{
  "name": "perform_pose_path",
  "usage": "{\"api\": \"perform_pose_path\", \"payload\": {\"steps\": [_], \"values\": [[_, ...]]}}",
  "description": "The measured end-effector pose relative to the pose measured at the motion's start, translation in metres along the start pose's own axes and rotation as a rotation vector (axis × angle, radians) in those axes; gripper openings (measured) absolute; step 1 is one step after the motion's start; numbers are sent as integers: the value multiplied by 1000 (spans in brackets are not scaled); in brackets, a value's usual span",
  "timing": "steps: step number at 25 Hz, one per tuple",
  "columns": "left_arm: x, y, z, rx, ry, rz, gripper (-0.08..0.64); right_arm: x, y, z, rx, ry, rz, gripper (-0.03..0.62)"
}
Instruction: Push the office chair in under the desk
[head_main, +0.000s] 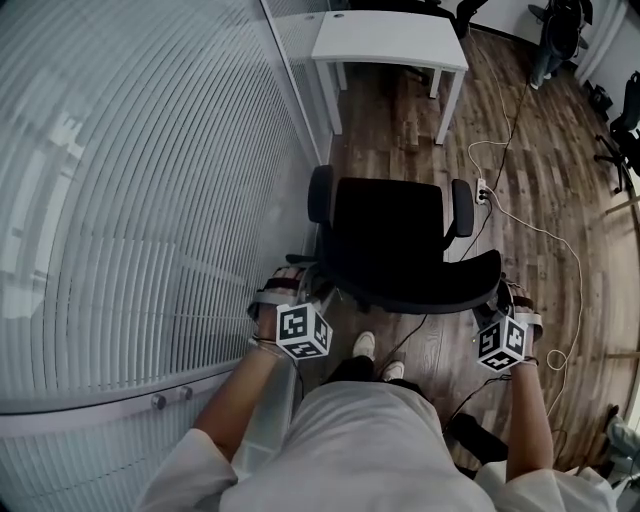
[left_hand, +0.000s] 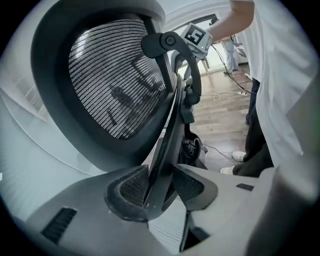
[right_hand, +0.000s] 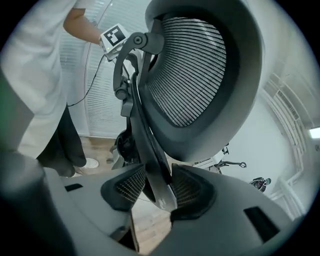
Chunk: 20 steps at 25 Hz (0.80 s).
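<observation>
A black office chair (head_main: 388, 228) stands on the wood floor, facing a white desk (head_main: 390, 40) farther ahead. Its curved backrest (head_main: 425, 288) is nearest me. My left gripper (head_main: 288, 288) is at the backrest's left end and my right gripper (head_main: 508, 296) at its right end. In the left gripper view the left gripper (left_hand: 162, 192) stands open with the backrest's dark edge (left_hand: 167, 150) running between its pads. The right gripper (right_hand: 157, 192) is open too, with the dark edge (right_hand: 150, 150) of the mesh back (right_hand: 192, 65) between its pads and a gap showing on one side.
A frosted glass wall with blinds (head_main: 130, 180) runs close along the chair's left. A white cable and power strip (head_main: 482, 192) lie on the floor to the right of the chair. My shoes (head_main: 365, 345) are just behind the backrest. More chairs (head_main: 560, 30) stand at the far right.
</observation>
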<state>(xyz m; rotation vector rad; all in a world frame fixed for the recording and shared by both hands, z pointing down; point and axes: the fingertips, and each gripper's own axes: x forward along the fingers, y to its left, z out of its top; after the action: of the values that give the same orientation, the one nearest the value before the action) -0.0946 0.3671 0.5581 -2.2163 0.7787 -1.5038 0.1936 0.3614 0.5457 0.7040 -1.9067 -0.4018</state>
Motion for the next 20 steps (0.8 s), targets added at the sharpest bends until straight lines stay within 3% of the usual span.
{"api": "perform_pose_path", "payload": {"steps": [7,20], "values": [[3,3,-1,0,9,-20,161,3,-1,0,-2,10,25,164],[22,30,-7,-14,25,-7,163,26,-21,6,-4,78,-15,164]]}}
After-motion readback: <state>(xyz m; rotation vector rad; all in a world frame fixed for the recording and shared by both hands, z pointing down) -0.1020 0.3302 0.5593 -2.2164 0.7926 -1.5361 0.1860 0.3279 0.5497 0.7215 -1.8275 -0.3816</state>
